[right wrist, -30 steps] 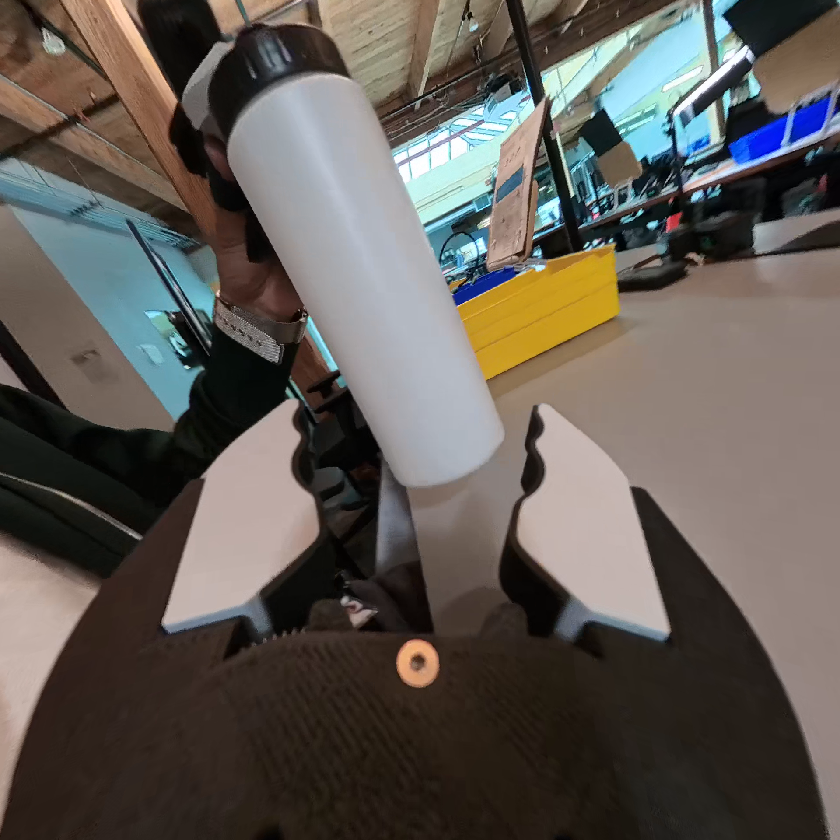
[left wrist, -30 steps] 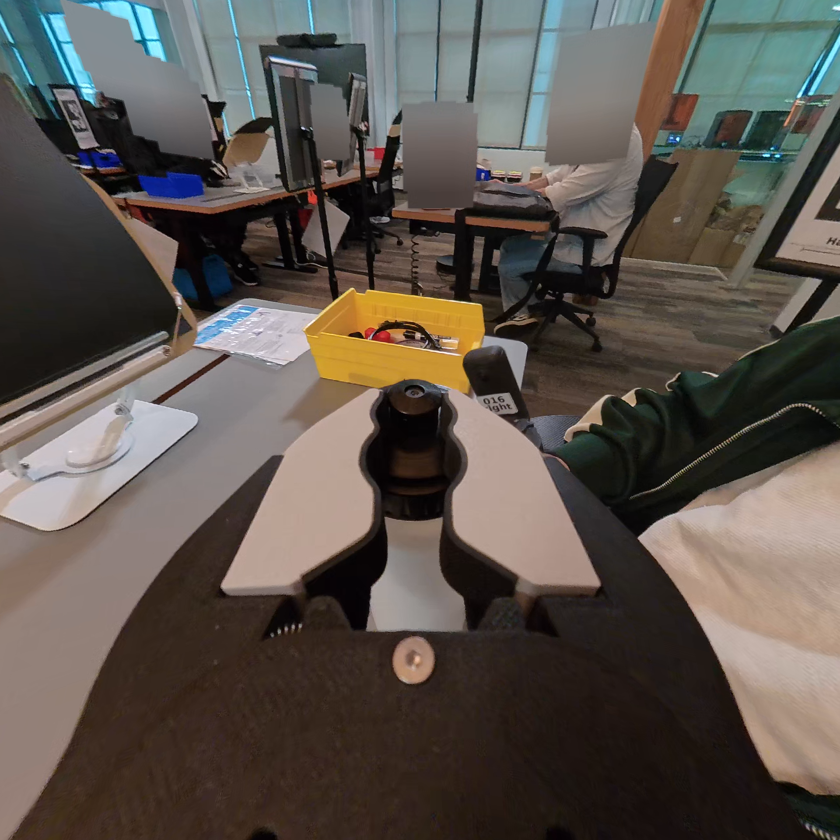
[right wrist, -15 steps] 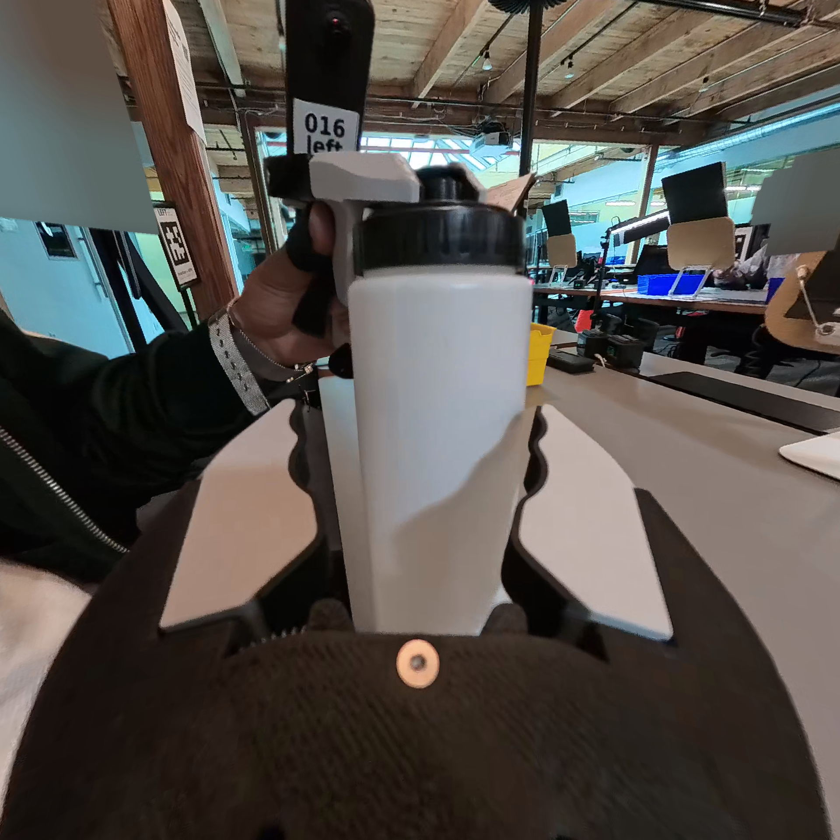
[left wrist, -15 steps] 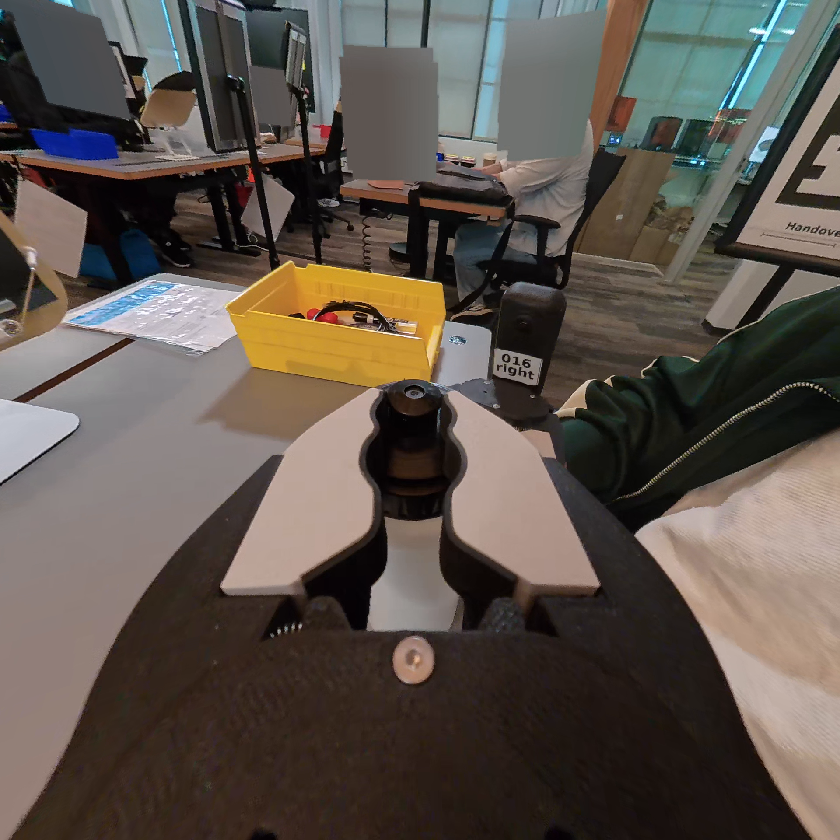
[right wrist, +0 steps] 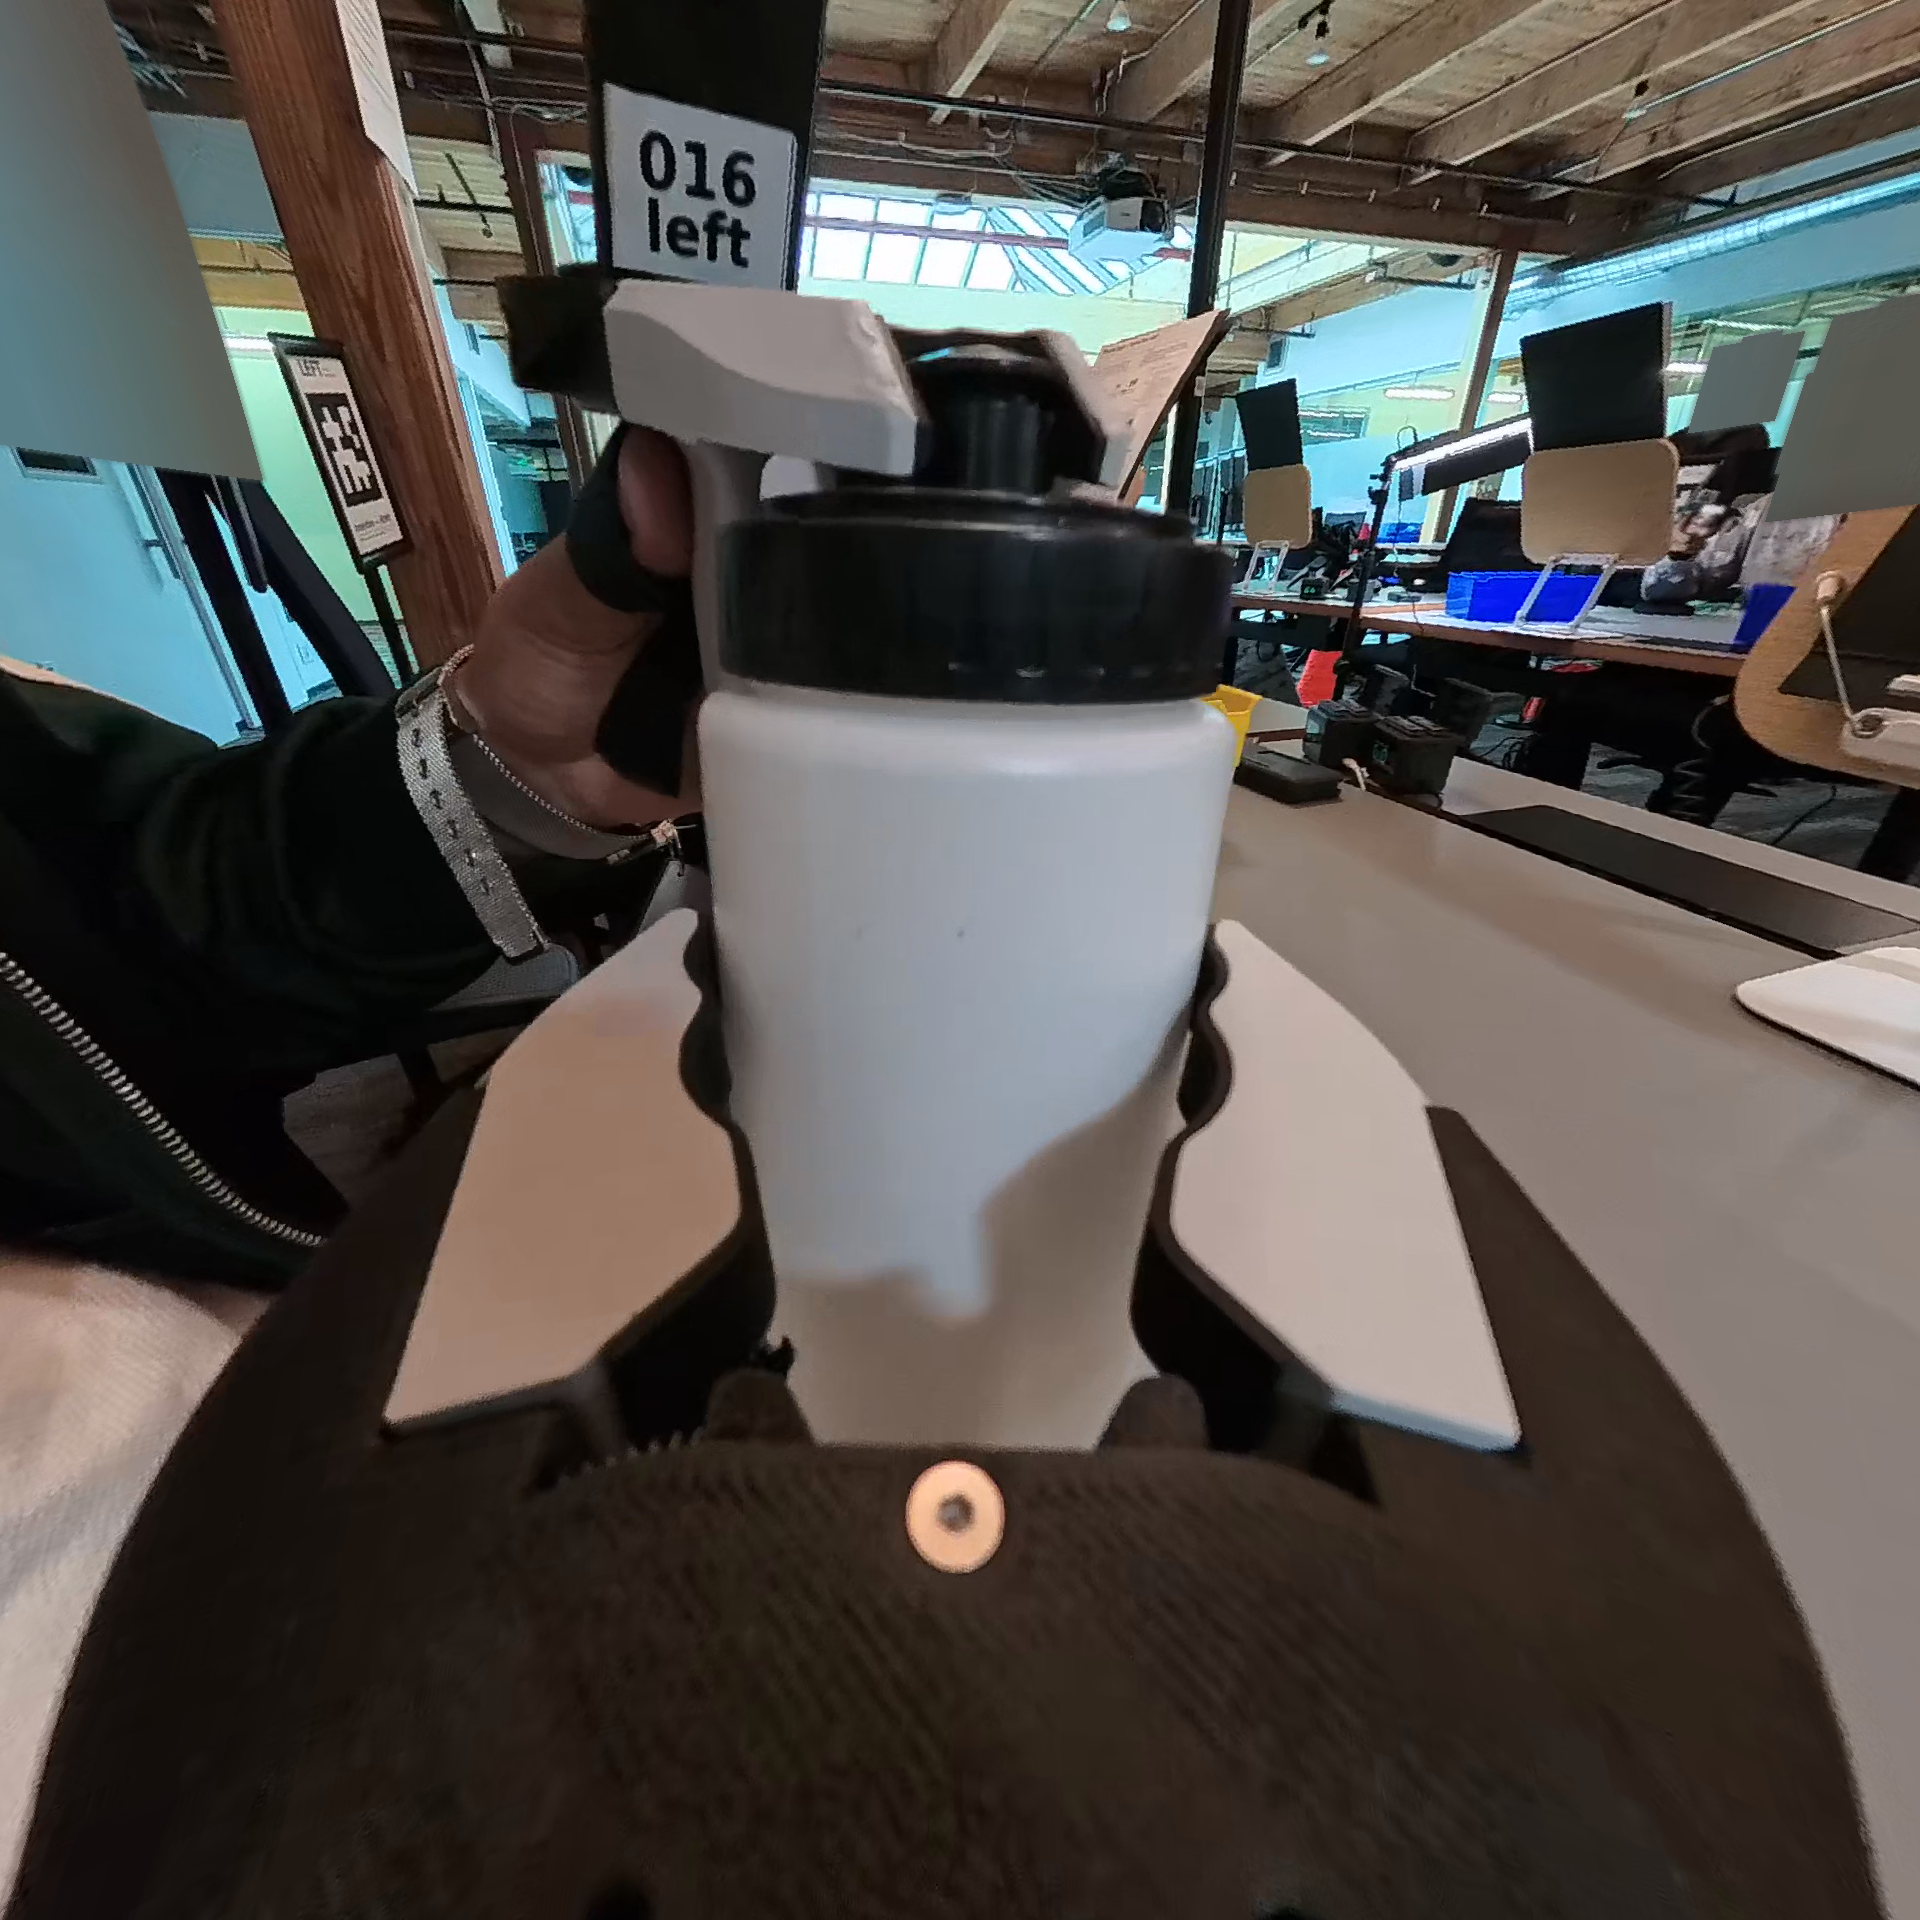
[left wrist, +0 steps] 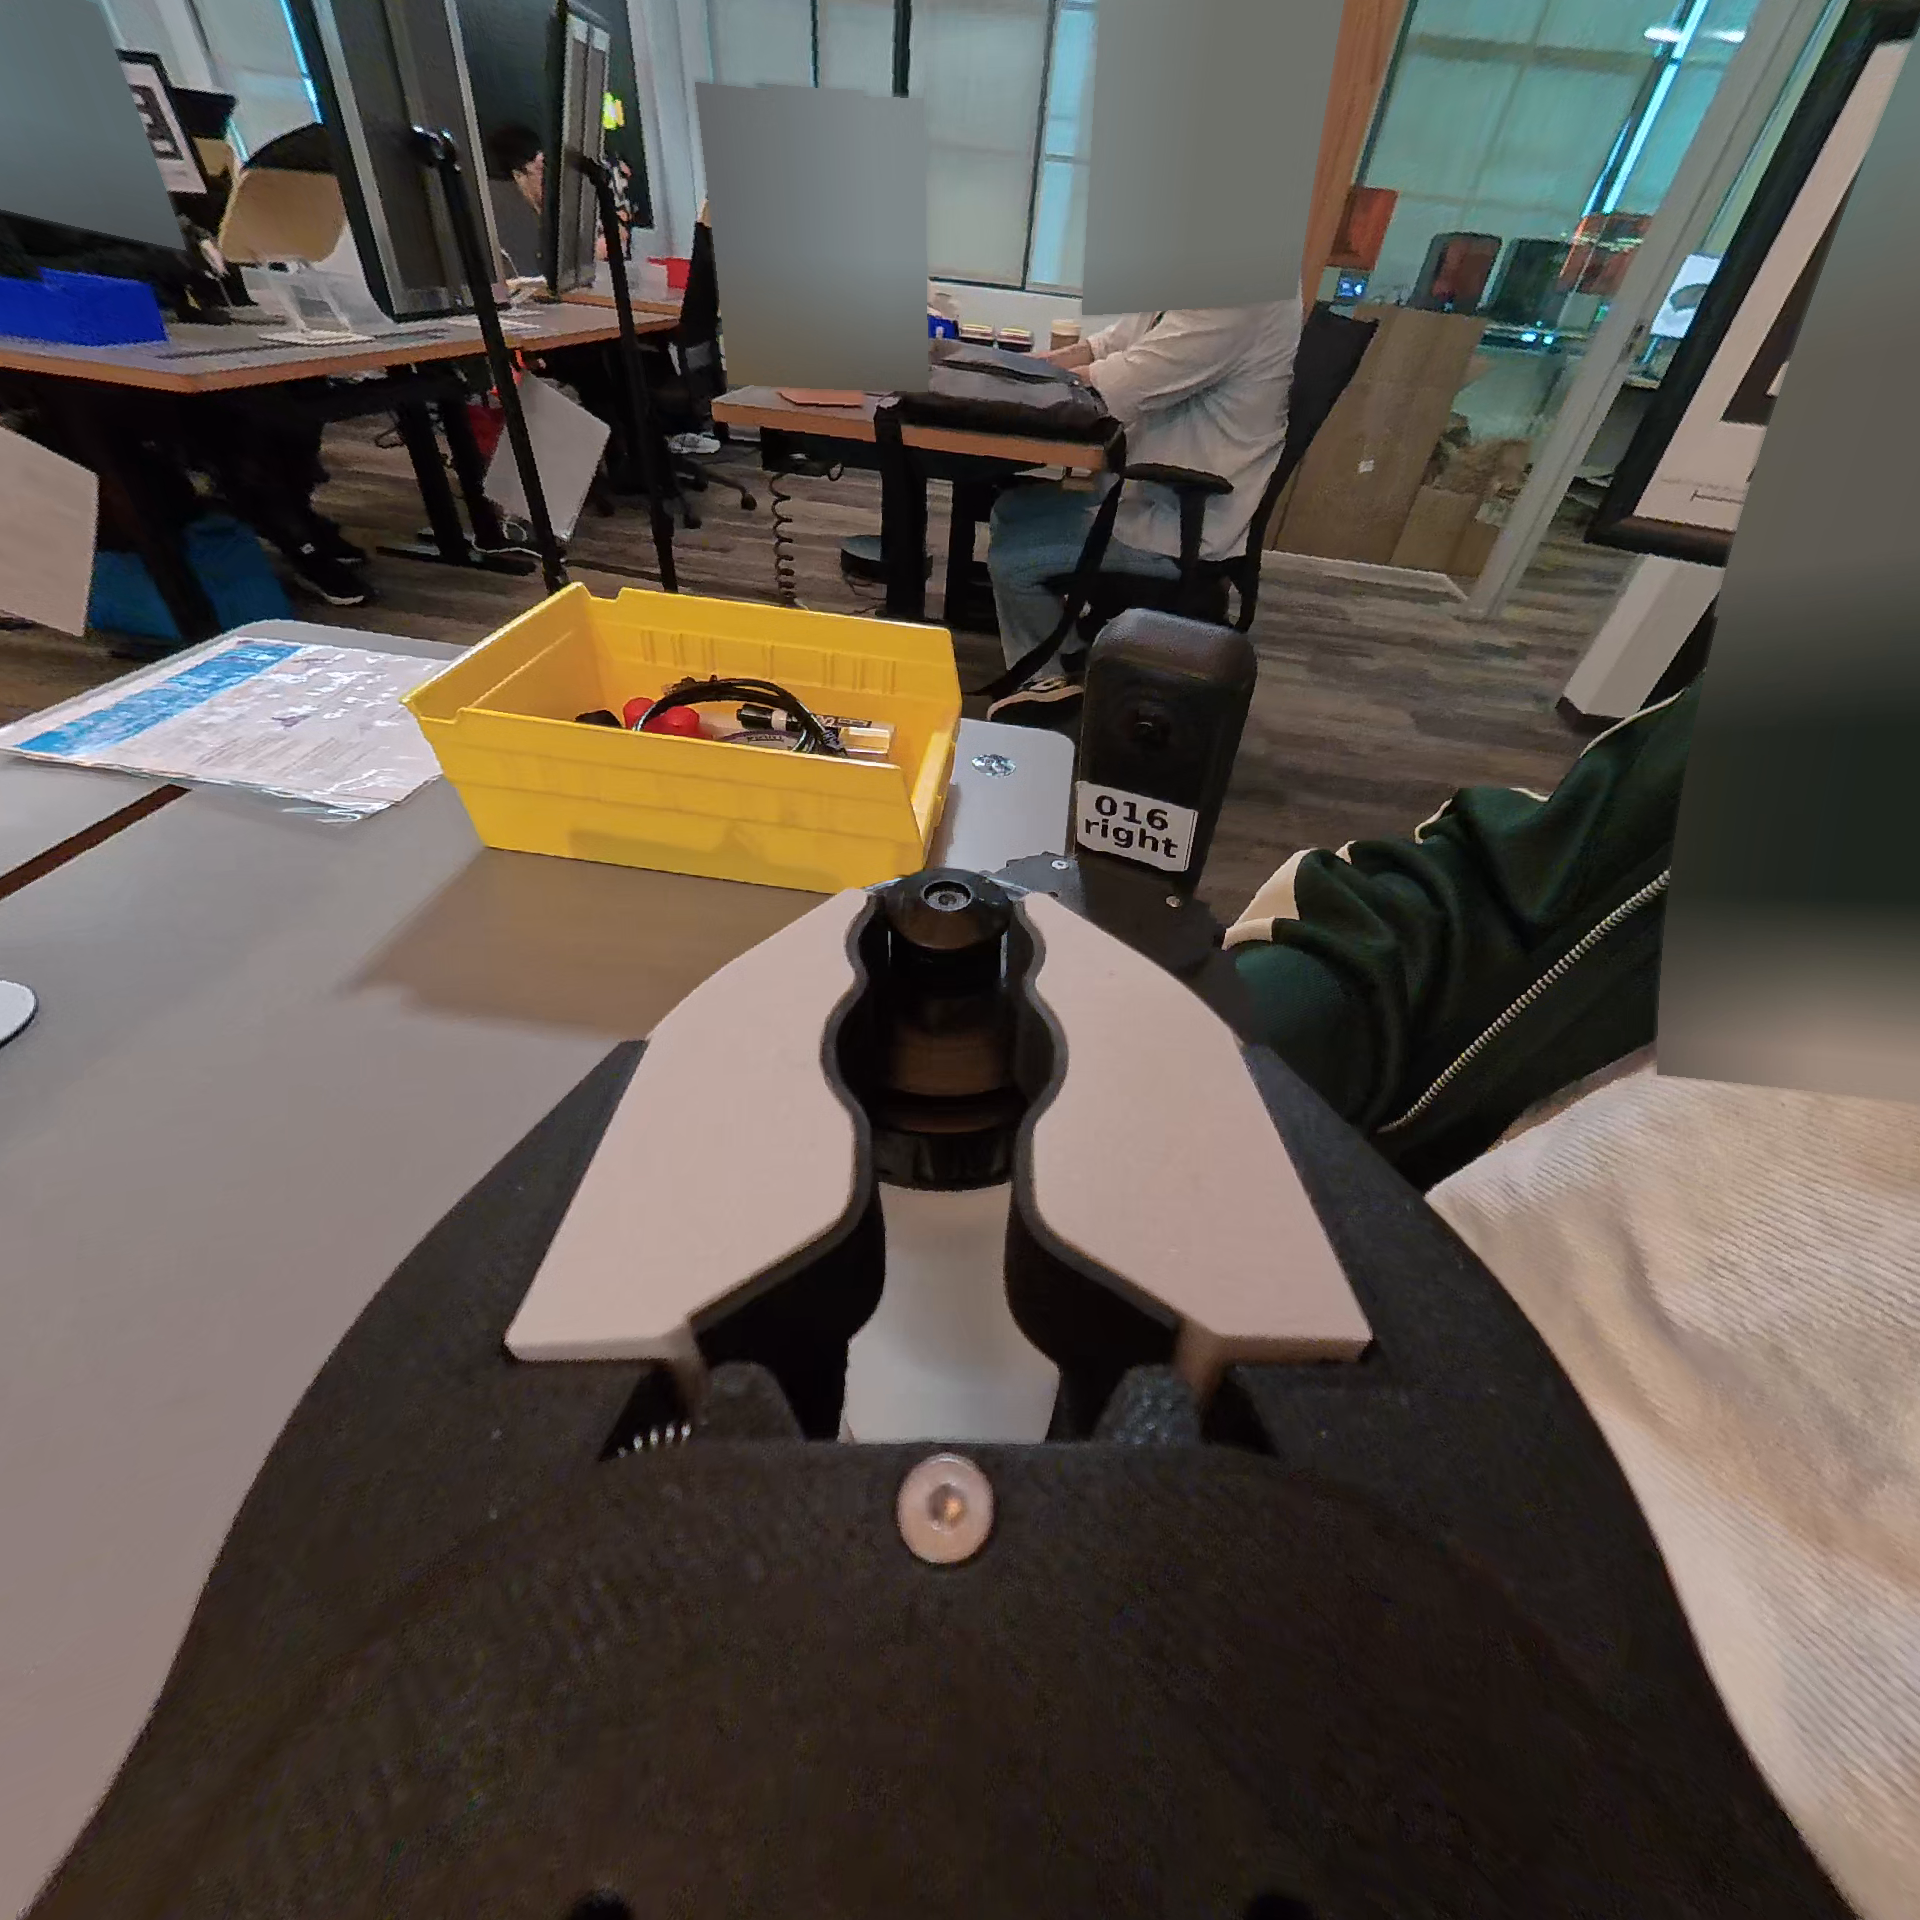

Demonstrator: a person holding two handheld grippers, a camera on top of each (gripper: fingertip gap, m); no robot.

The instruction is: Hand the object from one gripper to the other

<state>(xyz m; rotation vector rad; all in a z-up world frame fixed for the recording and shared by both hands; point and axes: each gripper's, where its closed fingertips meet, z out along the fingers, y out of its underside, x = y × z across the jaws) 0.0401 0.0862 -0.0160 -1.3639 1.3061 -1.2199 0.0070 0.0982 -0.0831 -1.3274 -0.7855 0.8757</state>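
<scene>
The smooth grey bench (left wrist: 260, 1091) fills the left side of the left wrist view. On it, in the upper middle, sits a shiny yellow plastic bin (left wrist: 675, 800) with black wires and small red bits inside. The white bottle (right wrist: 956, 935) is round and smooth, with a ridged black cap (right wrist: 971, 597), and stands upright in the middle of the right wrist view. The right claw (right wrist: 951, 1039) has its flat grey wavy-edged fingers (right wrist: 582, 1164) pressed on both sides of the white body. The left claw (left wrist: 943, 935) is closed tight on the black spout (left wrist: 943, 997) at the top. Both claws hold the bottle.
</scene>
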